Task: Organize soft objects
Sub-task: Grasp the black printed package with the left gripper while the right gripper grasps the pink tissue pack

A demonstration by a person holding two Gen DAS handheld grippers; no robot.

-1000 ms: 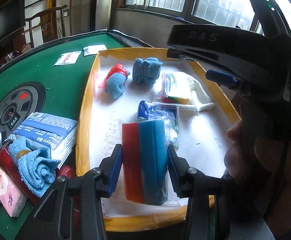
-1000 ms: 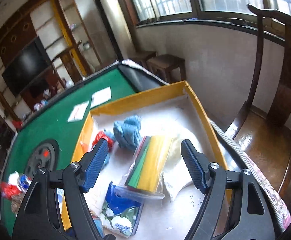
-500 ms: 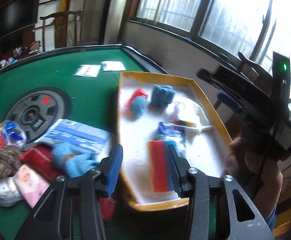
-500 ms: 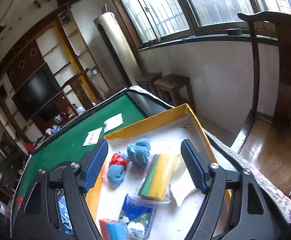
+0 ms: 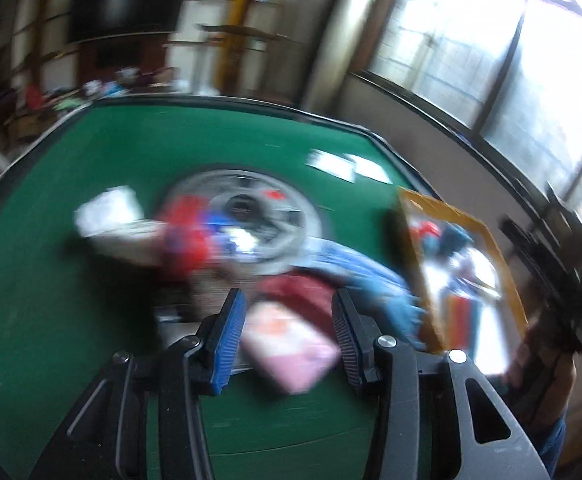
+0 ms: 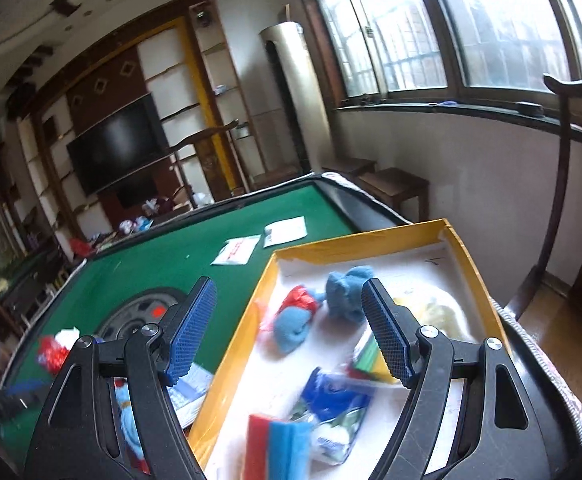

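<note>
Over the green felt table (image 5: 71,280), the left gripper (image 5: 287,336) hangs with its jaws spread and nothing between them, framing a pink packet (image 5: 291,348) that lies below in a blurred heap of soft goods beside a dark red bundle (image 5: 299,292) and a light blue towel (image 5: 379,292). A second ago these same jaws pinched the red-and-blue sponge pack upright above the yellow-rimmed tray; half a second ago they had parted and the pack stood in the tray's near end; now the view has swung left to the heap, and the tray (image 5: 411,248) sits at the right edge with the pack (image 5: 465,320) a smear of red and blue inside it. Heavy motion blur hides finer detail there. From the right wrist, the right gripper (image 6: 291,328) is likewise spread wide and empty, as it was throughout, held above the tray's near left corner. The tray (image 6: 355,240) holds a blue cloth roll (image 6: 347,292), a red-and-blue bundle (image 6: 295,320), a bag of green and yellow cloths (image 6: 371,360), a pale yellow cloth (image 6: 439,312), a blue-and-white packet (image 6: 335,412) and, at the near end, the red-and-blue sponge pack (image 6: 275,448), which was only just edging into this view half a second ago. Two paper slips (image 6: 263,240) lie on the felt beyond the tray.
</note>
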